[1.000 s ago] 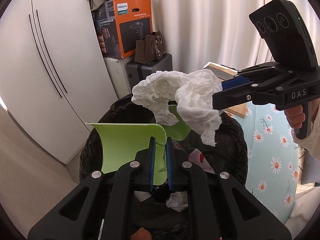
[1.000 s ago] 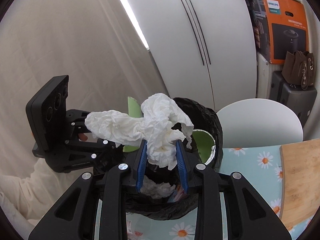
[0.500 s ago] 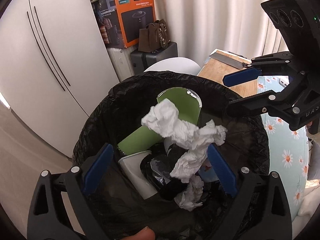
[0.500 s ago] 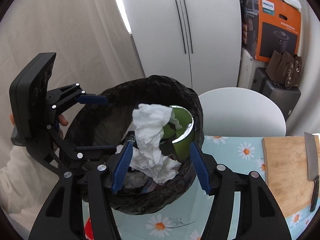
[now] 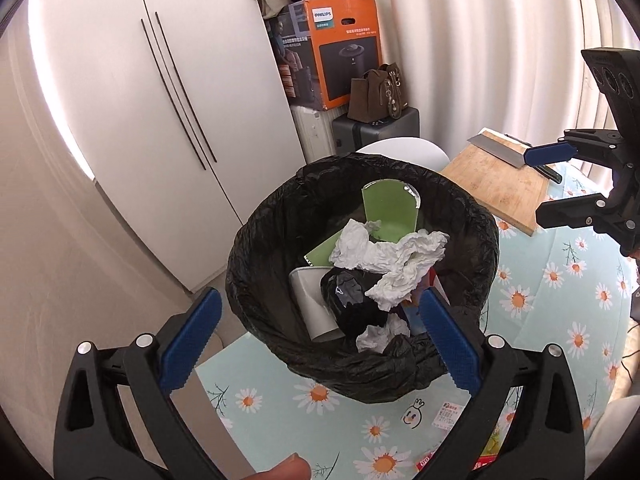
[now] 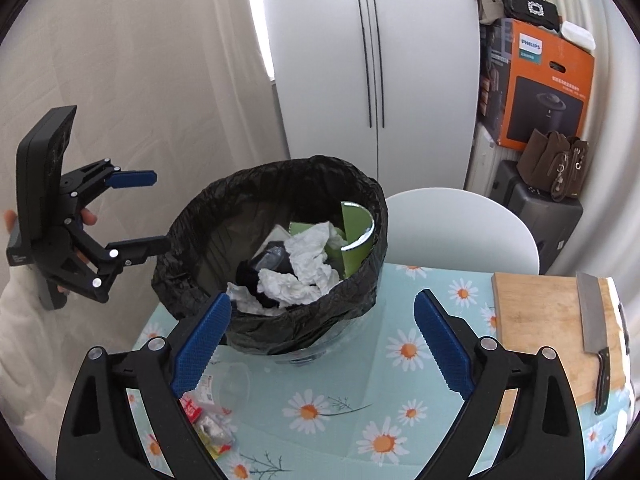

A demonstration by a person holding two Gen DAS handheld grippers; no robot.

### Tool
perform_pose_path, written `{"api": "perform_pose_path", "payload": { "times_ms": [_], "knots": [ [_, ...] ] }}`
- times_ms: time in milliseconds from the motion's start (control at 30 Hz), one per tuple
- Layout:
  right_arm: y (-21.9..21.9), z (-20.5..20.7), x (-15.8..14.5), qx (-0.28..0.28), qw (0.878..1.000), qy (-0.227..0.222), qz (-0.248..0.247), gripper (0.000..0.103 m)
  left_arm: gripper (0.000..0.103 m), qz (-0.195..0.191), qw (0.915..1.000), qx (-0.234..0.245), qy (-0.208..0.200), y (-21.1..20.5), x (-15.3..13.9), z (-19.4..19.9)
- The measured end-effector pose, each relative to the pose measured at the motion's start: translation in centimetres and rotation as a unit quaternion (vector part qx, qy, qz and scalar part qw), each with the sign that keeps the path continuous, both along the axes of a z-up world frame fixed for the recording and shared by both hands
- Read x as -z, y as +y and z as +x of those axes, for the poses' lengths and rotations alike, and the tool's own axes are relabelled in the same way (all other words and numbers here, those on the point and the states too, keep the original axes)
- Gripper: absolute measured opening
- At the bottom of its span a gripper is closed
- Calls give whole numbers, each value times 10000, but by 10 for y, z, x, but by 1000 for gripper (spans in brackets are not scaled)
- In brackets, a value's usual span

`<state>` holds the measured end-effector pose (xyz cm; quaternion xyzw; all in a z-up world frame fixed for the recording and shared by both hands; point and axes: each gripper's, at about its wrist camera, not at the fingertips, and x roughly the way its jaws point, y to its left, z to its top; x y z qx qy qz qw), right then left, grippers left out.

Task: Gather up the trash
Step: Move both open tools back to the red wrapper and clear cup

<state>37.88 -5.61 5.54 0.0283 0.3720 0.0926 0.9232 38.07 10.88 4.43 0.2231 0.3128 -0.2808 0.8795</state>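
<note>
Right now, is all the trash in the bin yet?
Not all. The tissue and green carton lie in the bin. Both grippers, left and right, are opening and hold nothing. Wrappers on the table are left.

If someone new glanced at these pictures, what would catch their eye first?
Probably the black-lined trash bin standing on the daisy tablecloth, with crumpled white tissue lying on top of its contents. Next, the cleaver resting on the wooden cutting board beside it.
</note>
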Motion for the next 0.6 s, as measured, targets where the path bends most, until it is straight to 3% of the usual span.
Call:
{"api": "perform_pose_path", "payload": {
  "times_ms": [300,600],
  "knots": [
    [2,-29,9,-437,9990,117,45,88,97,103,9961,-817,309,32,9,-56],
    [8,-43,37,-890,9949,466,113,88,97,237,9860,-1489,719,48,40,-97]
  ]
}}
